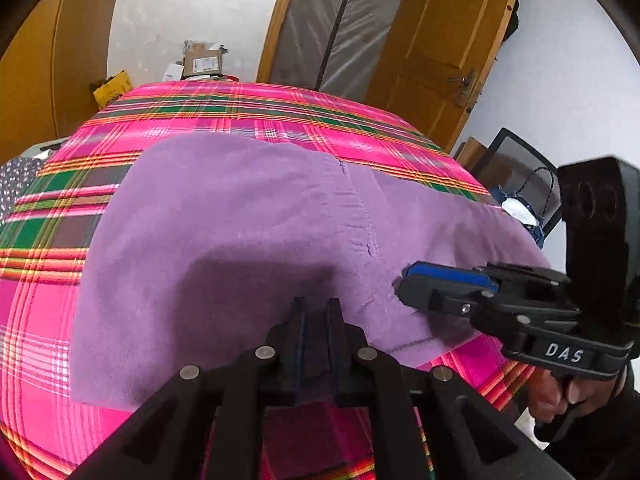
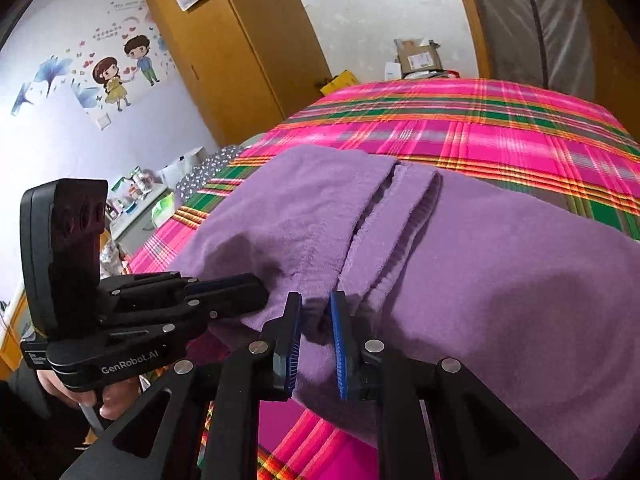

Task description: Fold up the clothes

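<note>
I read both jaws nearly together and clamped on cloth: my left gripper [image 1: 316, 320] pinches the near edge of the purple garment [image 1: 240, 220] spread ahead on the plaid bed [image 1: 248, 108], my right gripper [image 2: 316, 336] alongside pinching the same hem.

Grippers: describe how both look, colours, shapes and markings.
Both are matte black, built of angular linkage bars with silver round pins. The fingers carry blue ribbed pads. The left gripper reads "GenRobot.AI" in white, the right gripper "DAS". Each has a black boxy camera block on top and a pistol-style handle.
</note>
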Motion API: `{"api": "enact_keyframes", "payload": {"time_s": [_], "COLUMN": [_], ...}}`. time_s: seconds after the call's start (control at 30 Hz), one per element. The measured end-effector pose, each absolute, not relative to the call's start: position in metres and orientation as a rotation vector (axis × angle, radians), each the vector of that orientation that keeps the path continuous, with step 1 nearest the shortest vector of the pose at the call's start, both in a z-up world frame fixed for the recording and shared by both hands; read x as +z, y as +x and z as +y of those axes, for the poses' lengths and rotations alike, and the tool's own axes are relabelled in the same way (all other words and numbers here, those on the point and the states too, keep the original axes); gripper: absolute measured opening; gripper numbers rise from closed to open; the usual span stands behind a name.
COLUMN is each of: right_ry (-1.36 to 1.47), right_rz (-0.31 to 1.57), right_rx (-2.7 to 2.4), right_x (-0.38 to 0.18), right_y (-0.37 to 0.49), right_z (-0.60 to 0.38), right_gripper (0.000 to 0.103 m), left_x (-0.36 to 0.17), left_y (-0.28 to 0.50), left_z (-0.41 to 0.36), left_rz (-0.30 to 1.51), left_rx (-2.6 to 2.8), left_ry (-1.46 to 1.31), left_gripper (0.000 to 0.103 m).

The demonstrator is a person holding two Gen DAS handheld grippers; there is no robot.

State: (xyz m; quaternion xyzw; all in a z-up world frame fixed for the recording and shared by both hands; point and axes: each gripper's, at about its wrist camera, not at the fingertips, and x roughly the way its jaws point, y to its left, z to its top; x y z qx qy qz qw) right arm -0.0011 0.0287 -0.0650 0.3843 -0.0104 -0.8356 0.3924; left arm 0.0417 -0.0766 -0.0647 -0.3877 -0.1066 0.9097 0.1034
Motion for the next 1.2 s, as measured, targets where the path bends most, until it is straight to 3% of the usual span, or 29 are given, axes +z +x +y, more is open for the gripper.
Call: {"api": "enact_keyframes", "payload": {"time_s": [0.37, 0.47, 0.7, 1.0, 1.2], "right_ry": [1.001, 1.005, 1.061, 1.027, 1.094], "right_rz": [-0.104, -0.141, -0.225, -0.222, -0.259], "right_rx": [-2.132, -2.159, -2.135, -2.119, -2.076], "right_x": [-0.066, -0.066, -0.076, -0.071, -0.081], "right_y": [-0.001, -0.004, -0.013, -0.009, -0.016], "right_z": [0.045, 0.052, 0.058, 0.056, 0.056], "right_gripper": [0.018, 0.024, 0.024, 0.009, 0.008], "left_x": [-0.061, -0.052, -0.055, -0.048, -0.062], "left_y": [0.058, 0.062, 0.052, 0.055, 0.048], "left_z": [-0.083, -0.078, -0.06, -0.067, -0.062], "left_rz": [-0.383, -0.394, -0.348, -0.397, -0.399], "left_rx": [2.665, 2.654, 2.622, 2.622, 2.587], "left_ry": [-1.141, -1.115, -1.13, -1.096, -1.153], "left_gripper": [0.009, 0.009, 0.009, 0.009, 0.01]}}
